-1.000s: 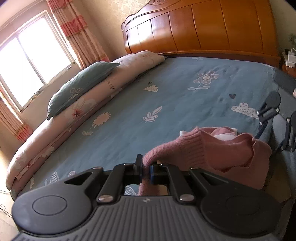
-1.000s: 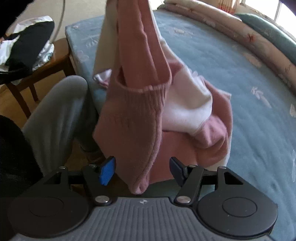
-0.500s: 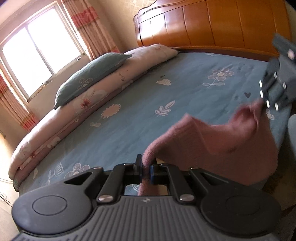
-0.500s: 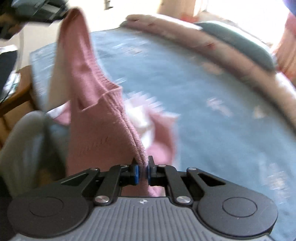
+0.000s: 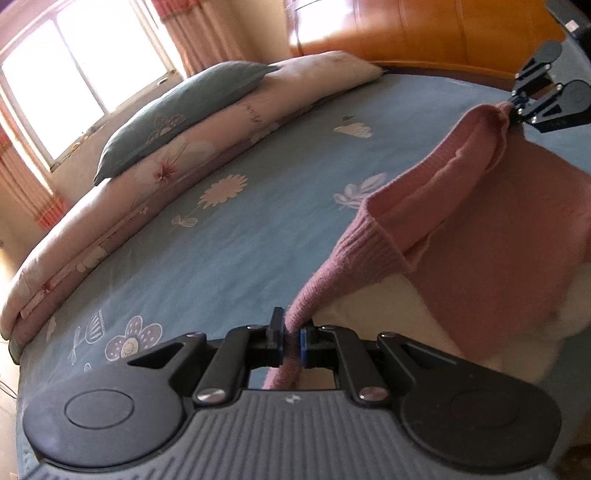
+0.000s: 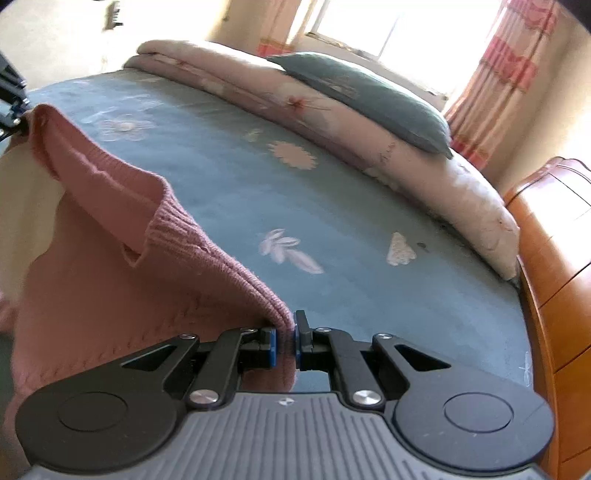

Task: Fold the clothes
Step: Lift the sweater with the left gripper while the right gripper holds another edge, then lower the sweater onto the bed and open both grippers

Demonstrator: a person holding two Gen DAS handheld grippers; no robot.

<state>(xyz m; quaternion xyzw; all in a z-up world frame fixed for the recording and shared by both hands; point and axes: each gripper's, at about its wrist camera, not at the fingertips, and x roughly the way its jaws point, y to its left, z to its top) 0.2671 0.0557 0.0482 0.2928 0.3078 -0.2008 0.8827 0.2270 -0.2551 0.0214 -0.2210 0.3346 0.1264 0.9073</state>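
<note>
we see the pink sweater (image 5: 491,229) strung up over the bed (image 5: 229,236), its ribbed edge running as a taut line between our two tongs. in the left wrist view the left tongs (image 5: 291,338) sit at lower centre of the frame, pressed together on a narrow roll of the knit, and the right tongs (image 5: 517,107) show small in the upper right, pinching the other end of the same edge. in the right wrist view the right tongs (image 6: 284,338) are closed on the ribbed hem at lower centre, while the left tongs (image 6: 13,110) peek in at the left edge, where the fabric rises to them. the sweater's body hangs down on the near side of that line, with a pale cream part (image 5: 388,314) showing below the pink. beyond it lies the blue flowered sheet, a rolled floral quilt (image 5: 192,155) with a grey-green pillow (image 5: 184,110) on top, the wooden headboard (image 5: 424,33) and a bright window (image 5: 81,66) with curtains.
</note>
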